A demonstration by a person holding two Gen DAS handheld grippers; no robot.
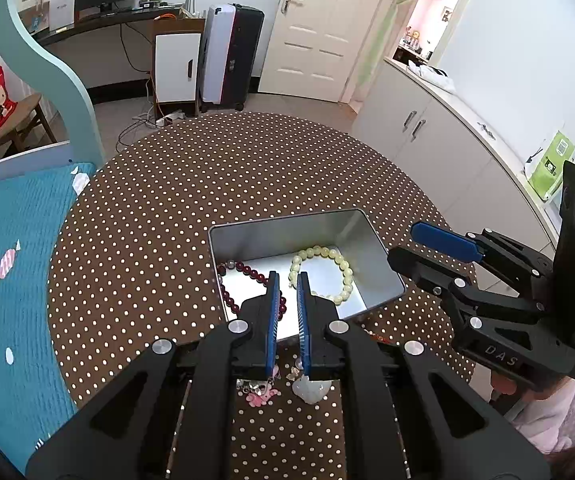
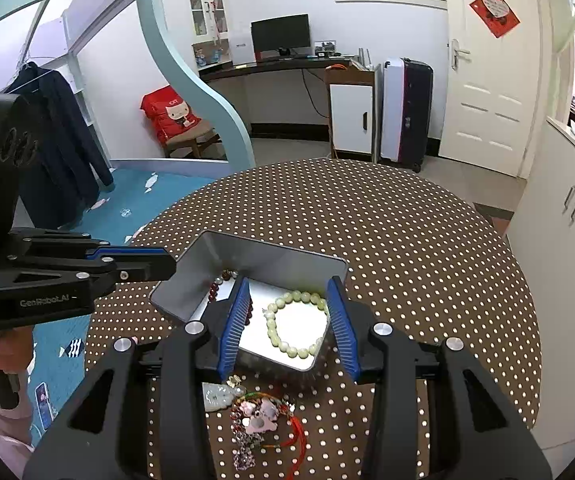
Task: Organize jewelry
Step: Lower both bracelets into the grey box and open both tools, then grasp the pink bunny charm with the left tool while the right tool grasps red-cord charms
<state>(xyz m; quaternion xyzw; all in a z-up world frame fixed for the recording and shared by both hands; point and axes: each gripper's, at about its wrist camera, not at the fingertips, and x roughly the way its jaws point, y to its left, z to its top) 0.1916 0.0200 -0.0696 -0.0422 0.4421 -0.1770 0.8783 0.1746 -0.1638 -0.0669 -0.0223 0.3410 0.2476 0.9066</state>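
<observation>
Jewelry lies in an open metal tin (image 1: 247, 236) on my polka-dot counter (image 1: 207, 184): pale bead bracelet (image 1: 339, 260), dark red beads (image 1: 247, 272). My left claw (image 1: 287, 280) is nearly pressed together, empty. Right view: my right claw (image 2: 287, 292) spread above the tin; charms (image 2: 261, 414) lie outside it.

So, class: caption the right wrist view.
Open right tongs above a metal tin holding two bead bracelets.

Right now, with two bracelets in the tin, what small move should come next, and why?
Probably lower the open right gripper toward the charm jewelry lying on the tablecloth just short of the tin. The pale bead bracelet and dark red bracelet are already inside; the right gripper holds nothing.
</observation>
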